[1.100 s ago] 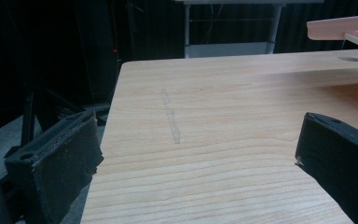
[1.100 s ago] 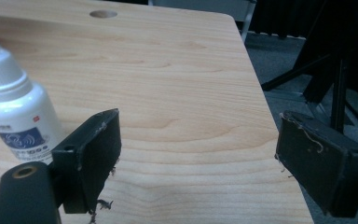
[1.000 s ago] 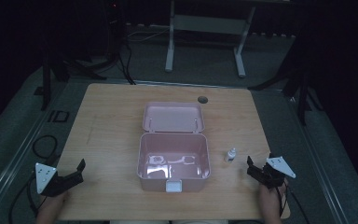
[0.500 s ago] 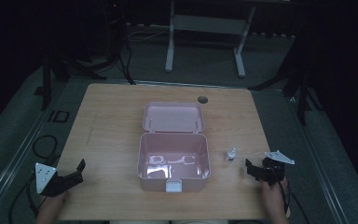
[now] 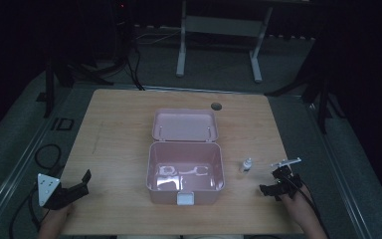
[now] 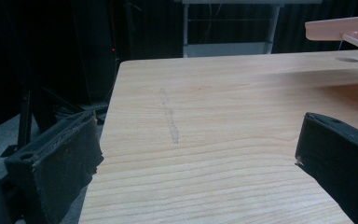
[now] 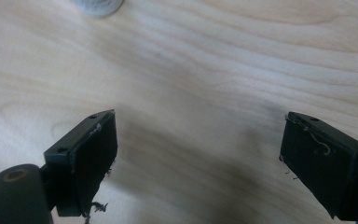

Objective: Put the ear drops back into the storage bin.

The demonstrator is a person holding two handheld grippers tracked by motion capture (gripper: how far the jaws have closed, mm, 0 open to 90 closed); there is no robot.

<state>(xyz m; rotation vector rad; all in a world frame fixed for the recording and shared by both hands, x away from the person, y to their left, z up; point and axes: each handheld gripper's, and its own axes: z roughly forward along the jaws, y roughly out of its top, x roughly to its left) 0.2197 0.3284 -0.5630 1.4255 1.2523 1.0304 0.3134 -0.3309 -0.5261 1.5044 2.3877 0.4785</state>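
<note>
No text, label, brand, number or sign could be read anywhere. The small bottle (image 5: 246, 165) on the tabletop (image 5: 119, 134) was too small and dim for any label to be made out, and the pink box (image 5: 185, 172) bore a pale latch plate at its front with no lettering that could be told. The wood showed only grain.

wooden table (image 5: 124, 124), open pink box (image 5: 185, 172), small bottle (image 5: 246, 165)

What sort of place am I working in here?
Probably a dim lab or recording studio: a bare light wooden table, metal stand legs behind it, and black cables trailing over the grey floor.
</note>
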